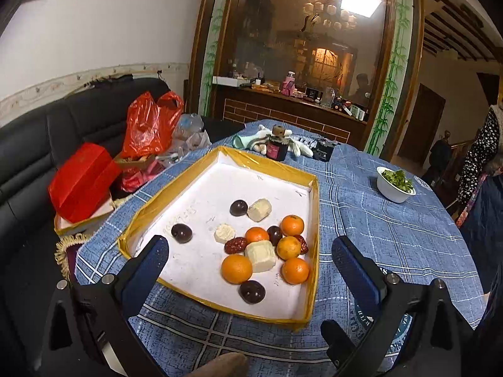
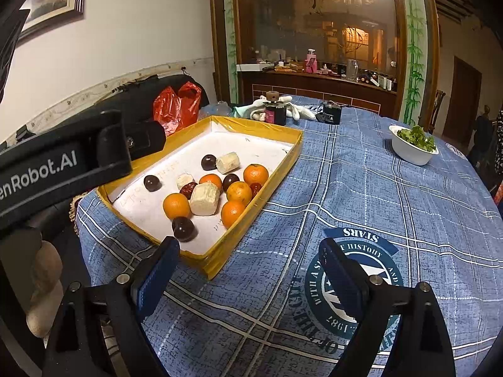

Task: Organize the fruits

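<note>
A shallow yellow-rimmed box [image 1: 315, 220] [image 2: 273, 182] with a white floor lies on the blue checked tablecloth. It holds several oranges [image 1: 236, 268] [image 2: 176, 205], dark round fruits [image 1: 252, 291] [image 2: 184, 228], red dates [image 1: 235, 245] [image 2: 188, 189] and pale peeled chunks [image 1: 260, 255] [image 2: 205, 198], clustered toward its right side. My left gripper [image 1: 251, 260] is open, its fingers straddling the box's near part above the fruit, holding nothing. My right gripper [image 2: 250, 267] is open over the tablecloth by the box's near right corner, empty. The left gripper's body [image 2: 63, 163] shows at the left of the right wrist view.
A white bowl of greens [image 1: 395, 183] [image 2: 413, 144] stands at the right. A dark jar [image 1: 277, 144] [image 2: 275, 110], a pale cloth and a small black box [image 1: 323, 150] sit behind the fruit box. Red bags [image 1: 147, 125] and a red carton [image 1: 82, 182] lie on the sofa at left.
</note>
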`<state>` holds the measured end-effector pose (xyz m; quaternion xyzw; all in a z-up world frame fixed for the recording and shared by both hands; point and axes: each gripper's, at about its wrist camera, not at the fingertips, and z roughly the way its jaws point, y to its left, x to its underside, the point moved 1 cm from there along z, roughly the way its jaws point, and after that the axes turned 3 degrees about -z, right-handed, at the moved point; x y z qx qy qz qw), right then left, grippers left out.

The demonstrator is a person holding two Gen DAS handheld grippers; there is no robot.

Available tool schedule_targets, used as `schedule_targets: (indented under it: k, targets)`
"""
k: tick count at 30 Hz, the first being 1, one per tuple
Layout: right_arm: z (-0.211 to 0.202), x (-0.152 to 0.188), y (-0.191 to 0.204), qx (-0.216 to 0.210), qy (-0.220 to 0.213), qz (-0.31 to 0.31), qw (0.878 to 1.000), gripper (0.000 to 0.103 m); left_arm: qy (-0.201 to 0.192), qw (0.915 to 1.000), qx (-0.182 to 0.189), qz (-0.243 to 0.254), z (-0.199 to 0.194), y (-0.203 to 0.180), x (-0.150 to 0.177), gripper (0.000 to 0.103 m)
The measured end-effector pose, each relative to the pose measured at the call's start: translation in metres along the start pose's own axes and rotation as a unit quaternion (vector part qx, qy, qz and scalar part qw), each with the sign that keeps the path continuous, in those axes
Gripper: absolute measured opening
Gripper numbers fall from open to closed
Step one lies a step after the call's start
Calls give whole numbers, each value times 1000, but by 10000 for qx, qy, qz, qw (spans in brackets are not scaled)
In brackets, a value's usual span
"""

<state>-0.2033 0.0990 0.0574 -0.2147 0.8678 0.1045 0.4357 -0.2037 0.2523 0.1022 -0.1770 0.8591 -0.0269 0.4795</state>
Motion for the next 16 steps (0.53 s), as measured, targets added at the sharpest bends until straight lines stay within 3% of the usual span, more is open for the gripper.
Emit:
schedule_targets:
  k: [9, 16]
  targets:
    - [4, -1, 5, 81, 34, -41, 10000, 94, 99, 9995, 290, -94, 4, 6, 2, 103]
    - [-5, -11, -11, 193, -127, 26, 9997, 94, -110, 9993, 340, -94, -9, 2, -28, 103]
